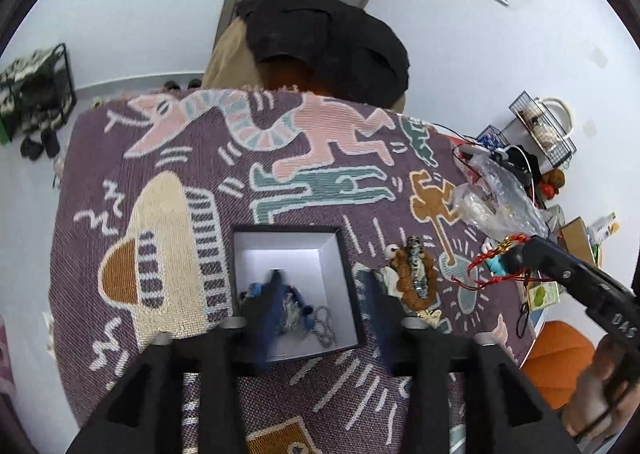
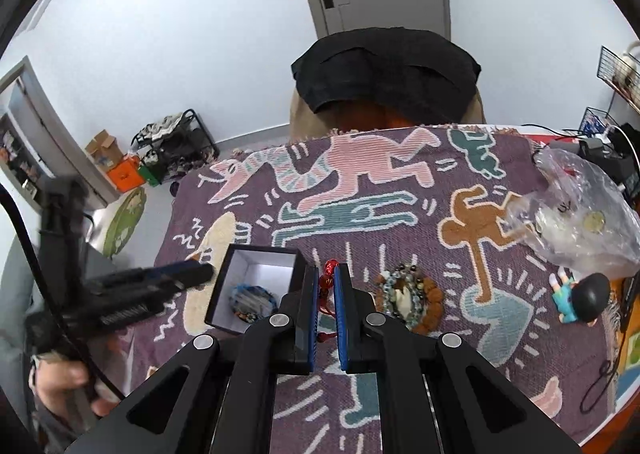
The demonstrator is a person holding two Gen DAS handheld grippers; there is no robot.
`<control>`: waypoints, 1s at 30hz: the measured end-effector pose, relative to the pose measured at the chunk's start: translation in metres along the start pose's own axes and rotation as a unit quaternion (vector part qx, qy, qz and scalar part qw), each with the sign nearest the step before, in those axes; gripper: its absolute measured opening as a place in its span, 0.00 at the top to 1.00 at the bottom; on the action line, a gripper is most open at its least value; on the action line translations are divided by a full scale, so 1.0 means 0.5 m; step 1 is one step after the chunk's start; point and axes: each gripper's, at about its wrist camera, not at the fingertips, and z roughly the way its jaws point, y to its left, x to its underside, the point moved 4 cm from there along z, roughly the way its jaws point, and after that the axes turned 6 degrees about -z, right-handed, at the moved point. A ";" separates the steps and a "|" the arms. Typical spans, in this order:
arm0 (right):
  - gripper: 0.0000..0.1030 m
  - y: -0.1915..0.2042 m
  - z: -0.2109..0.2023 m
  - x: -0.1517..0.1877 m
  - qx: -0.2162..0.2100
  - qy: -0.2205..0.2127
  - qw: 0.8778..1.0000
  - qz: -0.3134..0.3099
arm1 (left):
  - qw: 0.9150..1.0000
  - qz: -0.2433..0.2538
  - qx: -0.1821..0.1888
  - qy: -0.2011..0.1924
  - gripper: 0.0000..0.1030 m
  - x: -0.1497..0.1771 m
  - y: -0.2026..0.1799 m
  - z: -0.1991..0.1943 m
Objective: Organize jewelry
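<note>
Right jaws clamped on red bracelet (left's apart), beside box, bead pile

On your worktop the open box sits left of the bracelet pile, with beaded pieces inside it. Right of the pile stands a figurine; behind that lies a plastic bag.

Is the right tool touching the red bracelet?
Touching. The right wrist view shows the red bracelet pinched between the right tool and its blue pads; the left wrist view shows it dangling from the tip.
</note>
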 end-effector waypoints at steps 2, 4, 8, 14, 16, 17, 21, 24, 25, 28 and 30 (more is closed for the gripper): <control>0.91 0.014 0.009 -0.003 -0.004 0.004 1.000 -0.006 | 1.000 -0.008 -0.001 -0.009 0.38 0.004 0.014 -0.005; 0.91 0.030 0.020 -0.006 -0.012 0.008 1.000 -0.011 | 1.000 -0.017 -0.002 -0.012 0.38 0.011 0.031 -0.011; 0.91 0.067 0.050 -0.010 -0.030 0.019 0.999 -0.021 | 0.999 -0.030 -0.015 -0.020 0.37 0.024 0.073 -0.028; 0.91 0.127 0.098 -0.011 -0.050 0.029 0.998 -0.035 | 0.998 -0.047 -0.031 -0.026 0.37 0.047 0.133 -0.049; 0.91 0.147 0.119 -0.010 -0.064 0.030 0.997 -0.036 | 0.998 -0.050 -0.035 -0.028 0.37 0.052 0.150 -0.051; 0.91 0.158 0.130 -0.009 -0.070 0.029 0.996 -0.040 | 0.998 -0.051 -0.036 -0.027 0.37 0.054 0.156 -0.052; 0.75 0.181 0.170 0.003 -0.050 0.028 0.997 -0.050 | 0.998 -0.048 -0.041 -0.022 0.37 0.062 0.170 -0.044; 0.41 0.171 0.189 0.016 -0.061 0.036 0.997 -0.028 | 0.998 -0.041 -0.050 -0.020 0.35 0.065 0.170 -0.038; 0.41 0.163 0.188 0.020 -0.060 0.032 0.998 -0.020 | 0.998 -0.040 -0.050 -0.021 0.32 0.064 0.167 -0.036; 0.41 0.135 0.184 0.033 -0.057 0.032 0.998 -0.003 | 0.998 -0.034 -0.048 -0.022 0.26 0.063 0.153 -0.031; 0.41 0.111 0.179 0.041 -0.060 0.032 0.998 0.014 | 0.998 -0.028 -0.047 -0.023 0.26 0.063 0.135 -0.028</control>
